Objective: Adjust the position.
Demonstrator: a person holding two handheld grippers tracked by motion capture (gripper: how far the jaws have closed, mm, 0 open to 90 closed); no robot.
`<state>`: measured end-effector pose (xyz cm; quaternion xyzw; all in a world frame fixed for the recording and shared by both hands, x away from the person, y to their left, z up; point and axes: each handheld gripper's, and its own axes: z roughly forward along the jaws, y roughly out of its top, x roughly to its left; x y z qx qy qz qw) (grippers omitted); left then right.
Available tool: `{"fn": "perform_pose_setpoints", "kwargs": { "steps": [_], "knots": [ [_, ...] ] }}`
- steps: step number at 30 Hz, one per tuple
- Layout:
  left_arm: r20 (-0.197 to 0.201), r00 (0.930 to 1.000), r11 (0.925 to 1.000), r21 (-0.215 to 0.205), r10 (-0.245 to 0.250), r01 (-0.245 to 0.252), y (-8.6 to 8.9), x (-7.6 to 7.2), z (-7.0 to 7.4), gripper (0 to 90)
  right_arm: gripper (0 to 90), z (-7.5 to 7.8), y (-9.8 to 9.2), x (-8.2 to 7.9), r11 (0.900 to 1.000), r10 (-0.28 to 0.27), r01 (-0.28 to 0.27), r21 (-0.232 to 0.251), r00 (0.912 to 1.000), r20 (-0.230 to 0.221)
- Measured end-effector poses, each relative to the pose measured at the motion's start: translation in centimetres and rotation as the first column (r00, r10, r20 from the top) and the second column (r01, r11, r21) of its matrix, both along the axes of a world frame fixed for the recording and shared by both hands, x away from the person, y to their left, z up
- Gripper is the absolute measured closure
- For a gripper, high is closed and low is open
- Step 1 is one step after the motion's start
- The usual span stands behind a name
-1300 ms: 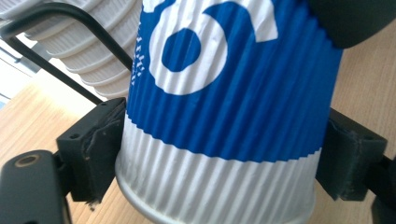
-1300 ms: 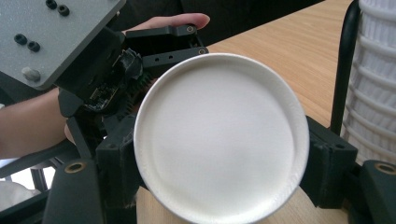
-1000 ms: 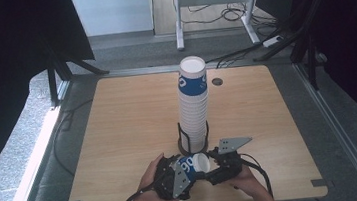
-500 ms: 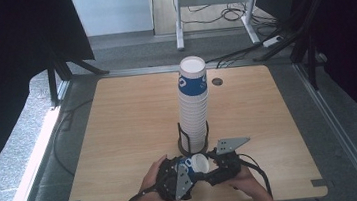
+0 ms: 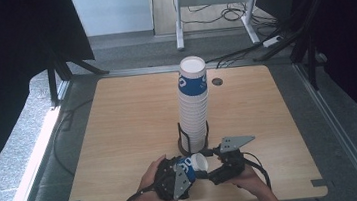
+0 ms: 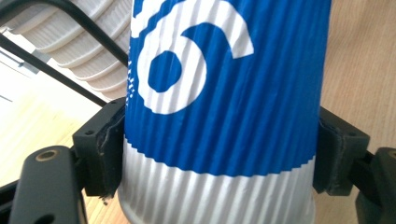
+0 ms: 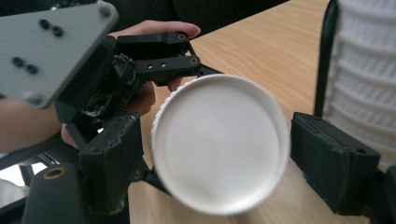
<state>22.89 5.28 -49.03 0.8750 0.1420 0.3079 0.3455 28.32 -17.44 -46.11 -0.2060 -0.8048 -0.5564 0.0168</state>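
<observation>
Near the front edge of the wooden surface [image 5: 128, 121], the person holds a single paper cup [image 5: 193, 165] on its side between the two tongs. The cup is ribbed, blue with white lettering and a white band near its base.

The left tongs [image 5: 188, 170] have just been closing, and in the left gripper view both black pads press against opposite sides of the cup [image 6: 224, 116], so these tongs are clenched on it. The cup's blue wall runs up between the two pads, with the white band nearest the camera.

The right tongs [image 5: 213, 170] face the cup from the other side. In the right gripper view the round white end of the cup [image 7: 219, 140] lies between the two jaws; a gap shows on the right-hand side, while the left-hand pad sits just beside the rim, so these tongs stand released and do not grip. The left tongs [image 7: 154, 70] and the hand [image 7: 154, 56] that holds them show behind the cup.

Just behind the held cup stands a tall stack of cups [image 5: 194, 104], upright in a black wire holder [image 5: 193, 136] near the middle of the surface.
</observation>
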Motion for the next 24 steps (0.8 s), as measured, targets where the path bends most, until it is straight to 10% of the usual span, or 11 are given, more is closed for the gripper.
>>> {"fn": "perform_pose_setpoints", "kwargs": {
  "steps": [9, 15, 19, 24],
  "knots": [
    [0.020, 0.9997, 0.9994, 0.030, -0.016, 0.015, -0.5, 0.1, 0.3, 19.5, 19.4, 1.5, -1.6, -0.2, 0.992, 0.031, -0.029, -0.124, 0.9995, 0.012],
    [0.036, 0.9991, 0.9994, 0.029, -0.021, 0.020, -0.9, 0.2, 0.7, 19.5, 20.5, 3.1, -1.7, 0.4, 0.965, 0.068, -0.068, -0.254, 0.9976, -0.011],
    [0.061, 0.9978, 0.9986, 0.047, -0.026, 0.023, -1.3, 0.1, 0.8, 19.5, 19.5, 4.5, -0.6, 0.8, 0.920, 0.124, -0.132, -0.370, 0.9912, -0.044],
    [0.085, 0.9958, 0.9971, 0.071, -0.032, 0.026, -1.8, -0.1, 1.0, 19.5, 18.9, 5.4, 1.1, 1.5, 0.838, 0.173, -0.203, -0.506, 0.9792, -0.105]
  ]
}}
